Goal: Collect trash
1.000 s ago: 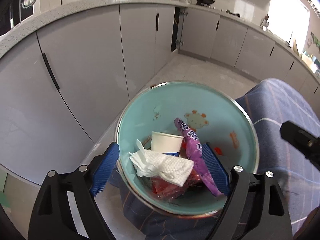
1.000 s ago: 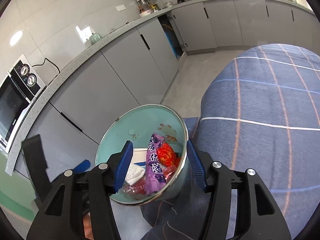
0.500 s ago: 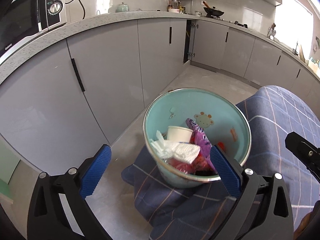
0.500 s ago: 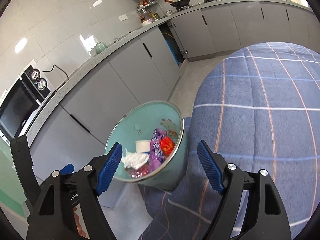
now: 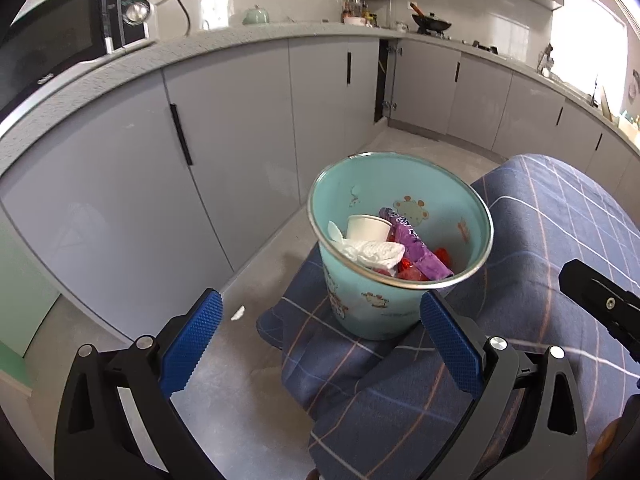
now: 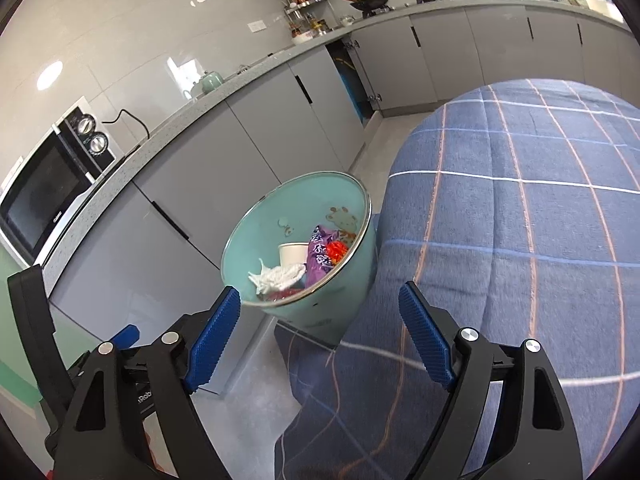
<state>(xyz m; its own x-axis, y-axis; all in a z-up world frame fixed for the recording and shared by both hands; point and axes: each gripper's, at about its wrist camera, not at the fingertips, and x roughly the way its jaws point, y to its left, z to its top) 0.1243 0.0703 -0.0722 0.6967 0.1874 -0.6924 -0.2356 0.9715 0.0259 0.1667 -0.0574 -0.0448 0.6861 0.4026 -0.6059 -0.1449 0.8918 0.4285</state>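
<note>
The little green bin point(image 5: 372, 300) sits on the corner of the blue checked blanket point(image 5: 540, 280), right by the edge, so it is easy to drop trash in. Inside it are a white paper cup point(image 5: 368, 227), a crumpled tissue point(image 5: 374, 252), a purple wrapper point(image 5: 416, 246) and some red wrappers point(image 5: 412, 274). It looks like the trash is all in now. The left gripper point(image 5: 320, 344) is wide open and holds nothing; the bin stands just past its blue pads, not touching them. The right gripper point(image 6: 320, 336) is opening too, with nothing in it. Behind the bin are grey cupboards point(image 5: 240, 120) and a microwave point(image 5: 60, 40) on the counter.
</note>
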